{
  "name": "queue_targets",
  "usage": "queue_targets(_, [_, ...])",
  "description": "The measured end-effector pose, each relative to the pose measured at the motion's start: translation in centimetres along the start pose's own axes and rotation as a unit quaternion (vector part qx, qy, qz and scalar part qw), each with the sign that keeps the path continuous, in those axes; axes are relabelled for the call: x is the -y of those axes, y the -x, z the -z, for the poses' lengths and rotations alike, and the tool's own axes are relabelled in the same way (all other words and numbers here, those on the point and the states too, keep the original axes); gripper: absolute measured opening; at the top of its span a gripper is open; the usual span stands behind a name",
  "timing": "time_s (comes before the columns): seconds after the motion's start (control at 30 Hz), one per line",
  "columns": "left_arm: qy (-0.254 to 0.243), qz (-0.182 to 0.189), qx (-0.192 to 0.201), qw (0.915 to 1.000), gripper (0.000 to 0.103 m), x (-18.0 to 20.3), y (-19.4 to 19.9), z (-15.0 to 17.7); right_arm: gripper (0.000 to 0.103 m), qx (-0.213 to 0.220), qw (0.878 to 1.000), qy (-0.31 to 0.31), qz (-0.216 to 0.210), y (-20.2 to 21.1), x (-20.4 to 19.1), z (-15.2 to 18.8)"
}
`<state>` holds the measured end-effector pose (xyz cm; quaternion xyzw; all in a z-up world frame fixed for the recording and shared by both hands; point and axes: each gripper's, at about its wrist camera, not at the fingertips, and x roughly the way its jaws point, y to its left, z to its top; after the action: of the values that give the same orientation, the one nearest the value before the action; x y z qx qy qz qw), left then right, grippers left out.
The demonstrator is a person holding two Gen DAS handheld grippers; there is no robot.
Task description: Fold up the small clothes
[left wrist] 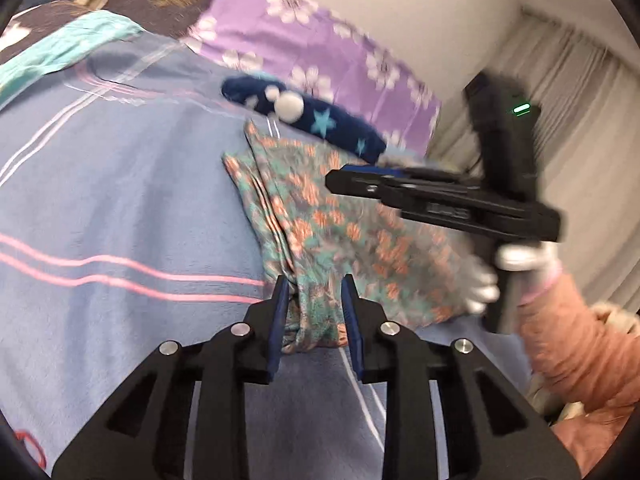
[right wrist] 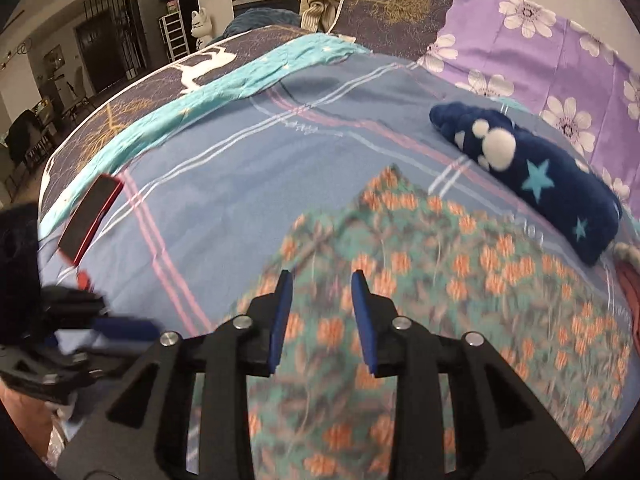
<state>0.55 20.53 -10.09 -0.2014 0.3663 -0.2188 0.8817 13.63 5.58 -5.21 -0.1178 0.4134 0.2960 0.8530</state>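
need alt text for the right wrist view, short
The right gripper hovers with jaws open over a blurred floral garment lying on a blue striped bedsheet. A navy star-print item lies beyond it by a purple flowered pillow; a red phone lies at left, with the left gripper at the lower left edge.

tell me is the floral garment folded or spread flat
Partly folded: the floral garment is bunched into pleats along its left edge, doubled over unevenly on the striped bedsheet, not yet a neat fold.
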Motion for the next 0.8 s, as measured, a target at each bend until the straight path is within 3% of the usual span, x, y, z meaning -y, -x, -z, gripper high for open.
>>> queue_targets(0.07, [-0.009,-0.021,-0.034,0.9992,0.023,0.0,-2.3,-0.1,0.034,0.000,1.000,-0.003,-0.004,0.5,0.0,1.0])
queue_targets(0.1, [-0.005,-0.028,-0.046,0.9986,0.002,0.1,-2.9,-0.1,0.034,0.001,1.000,-0.005,-0.003,0.8,0.0,1.5])
queue_targets(0.13, [0.005,-0.027,-0.051,0.9983,0.002,-0.1,-3.1,0.0,0.034,0.002,1.000,-0.006,-0.003,1.0,0.0,1.8])
queue_targets(0.3, [0.005,-0.027,-0.051,0.9983,0.002,-0.9,-1.5,1.2,0.040,0.013,1.000,-0.001,-0.001,2.9,0.0,3.6])
queue_targets(0.47, [0.020,-0.023,-0.045,0.9985,0.003,-1.2,-1.6,1.2,0.042,-0.003,0.999,0.050,0.007,2.6,-2.3,5.6])
queue_targets(0.7, [0.020,-0.059,-0.023,0.9978,0.019,-1.6,-0.8,0.1,0.051,-0.016,0.991,0.134,-0.009,1.9,-7.1,8.5])
queue_targets(0.8, [0.031,-0.064,-0.031,0.9970,0.021,-2.5,-1.4,-0.2,0.051,-0.025,0.986,0.163,0.016,0.6,-8.8,9.5])
